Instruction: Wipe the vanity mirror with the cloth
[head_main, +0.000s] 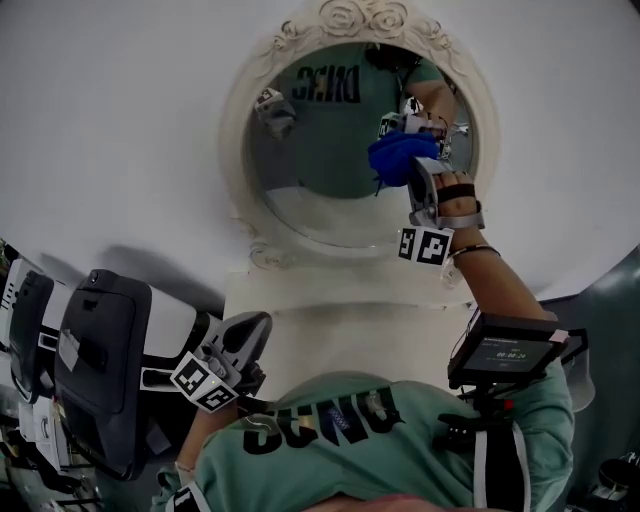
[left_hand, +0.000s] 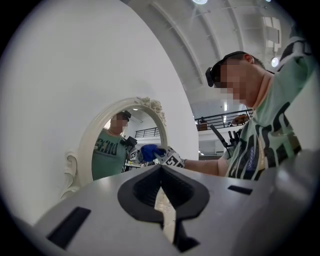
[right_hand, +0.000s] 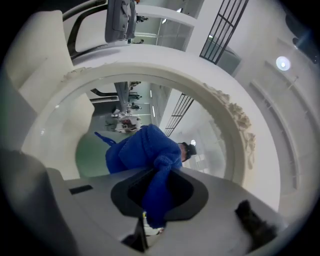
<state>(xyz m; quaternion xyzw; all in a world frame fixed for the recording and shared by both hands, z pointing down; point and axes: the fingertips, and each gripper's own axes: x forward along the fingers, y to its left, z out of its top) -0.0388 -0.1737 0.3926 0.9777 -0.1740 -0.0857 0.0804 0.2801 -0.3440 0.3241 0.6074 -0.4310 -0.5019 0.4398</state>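
Round white ornate-framed vanity mirror (head_main: 320, 190), upper centre: being wiped with fluffy blue cloth (head_main: 395, 158), which is being pinched tightly by right gripper (head_main: 418, 172). Left gripper (head_main: 252, 330), lower left, is being held closed on nothing. Even, overlapping passes advised.

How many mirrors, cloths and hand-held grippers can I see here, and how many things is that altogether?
vanity mirror: 1
blue cloth: 1
grippers: 2 (left gripper, right gripper)
total: 4
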